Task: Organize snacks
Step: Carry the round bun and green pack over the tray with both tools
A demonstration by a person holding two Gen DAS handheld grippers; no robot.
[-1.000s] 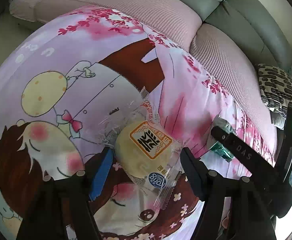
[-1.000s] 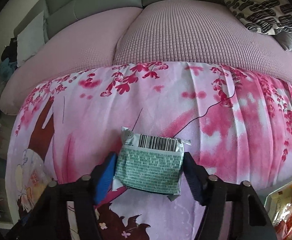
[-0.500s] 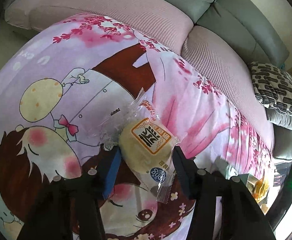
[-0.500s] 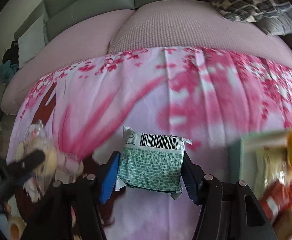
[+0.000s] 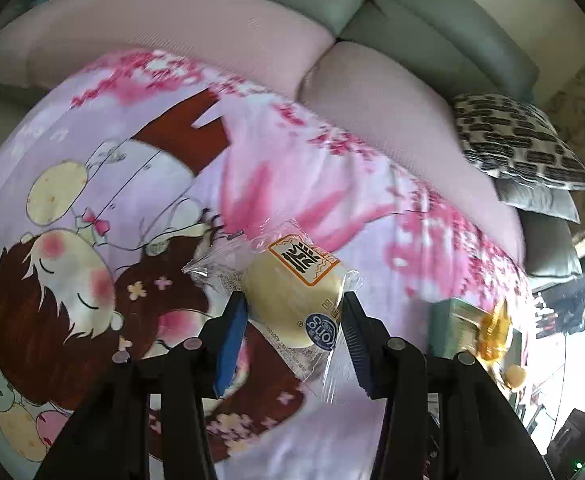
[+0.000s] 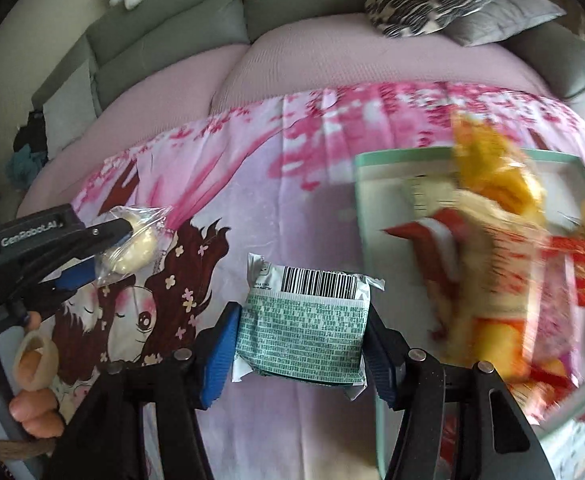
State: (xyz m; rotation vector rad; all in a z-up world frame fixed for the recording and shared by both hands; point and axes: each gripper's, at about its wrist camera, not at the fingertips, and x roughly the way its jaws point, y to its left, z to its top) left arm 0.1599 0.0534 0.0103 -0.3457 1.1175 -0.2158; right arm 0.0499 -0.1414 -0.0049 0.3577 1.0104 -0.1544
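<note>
Left gripper [image 5: 294, 322] clamps a pale round bun in clear wrap [image 5: 292, 300] between its 2 fingers, held above the cartoon-print sheet [image 5: 92, 200] draped over the sofa [image 5: 412, 20]. Right gripper [image 6: 300, 344] pinches a green foil packet [image 6: 304, 332], barcode side up, just left of the mint-green tray [image 6: 392, 158], which holds a blurred heap of orange, red and yellow packs [image 6: 504, 280]; I cannot tell how many. In the right wrist view, the left gripper and bun sit well left of the packet, with the left hand [image 6: 24, 380] on its handle.
</note>
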